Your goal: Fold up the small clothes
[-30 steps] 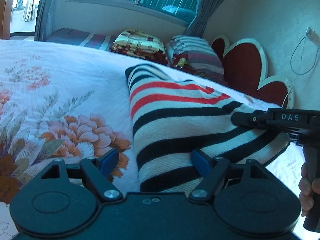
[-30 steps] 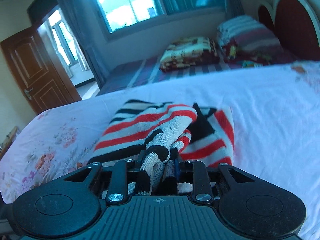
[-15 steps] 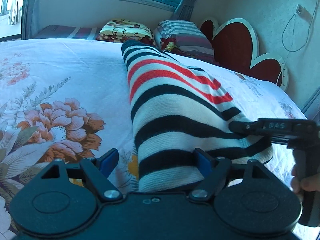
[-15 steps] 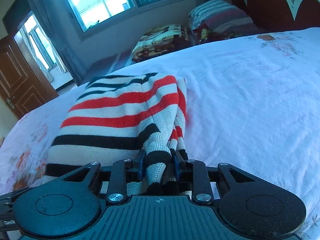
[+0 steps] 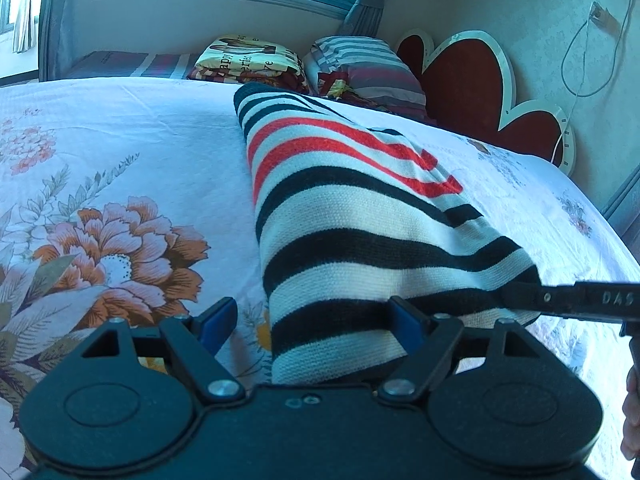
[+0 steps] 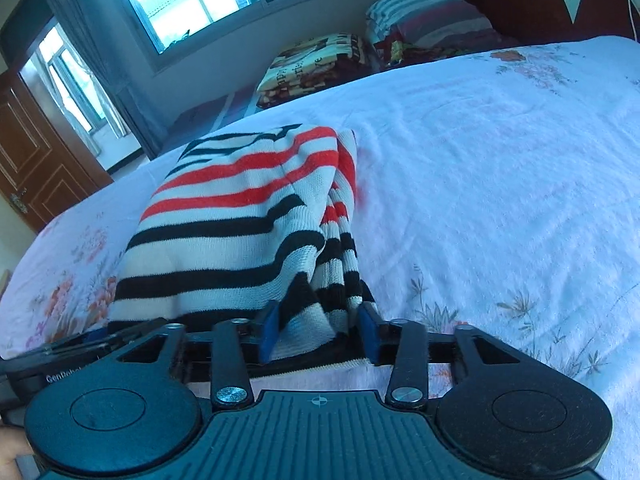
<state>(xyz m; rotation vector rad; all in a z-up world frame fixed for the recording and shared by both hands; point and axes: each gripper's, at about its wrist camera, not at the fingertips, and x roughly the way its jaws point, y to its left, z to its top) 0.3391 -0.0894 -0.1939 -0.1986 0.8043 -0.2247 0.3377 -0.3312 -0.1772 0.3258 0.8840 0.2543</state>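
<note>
A striped knit garment (image 5: pixel 352 216), white with black and red bands, lies folded lengthwise on the floral bedsheet (image 5: pixel 120 152). My left gripper (image 5: pixel 308 320) is open, its blue pads wide apart at the garment's near left corner. My right gripper (image 6: pixel 318 334) has its jaws spread, with the bunched near right corner of the garment (image 6: pixel 240 216) loose between the blue pads. In the left wrist view the right gripper's black fingers (image 5: pixel 568 300) reach in from the right to that corner.
Folded blankets (image 5: pixel 248 58) and striped pillows (image 5: pixel 368 68) are stacked at the far side of the bed. A red heart-shaped headboard (image 5: pixel 464 80) stands at the right. A wooden door (image 6: pixel 28 160) is at the far left.
The right gripper's jaws have opened from their tight hold on the garment's corner. The garment has come down flatter on the bed. The left gripper stays open.
</note>
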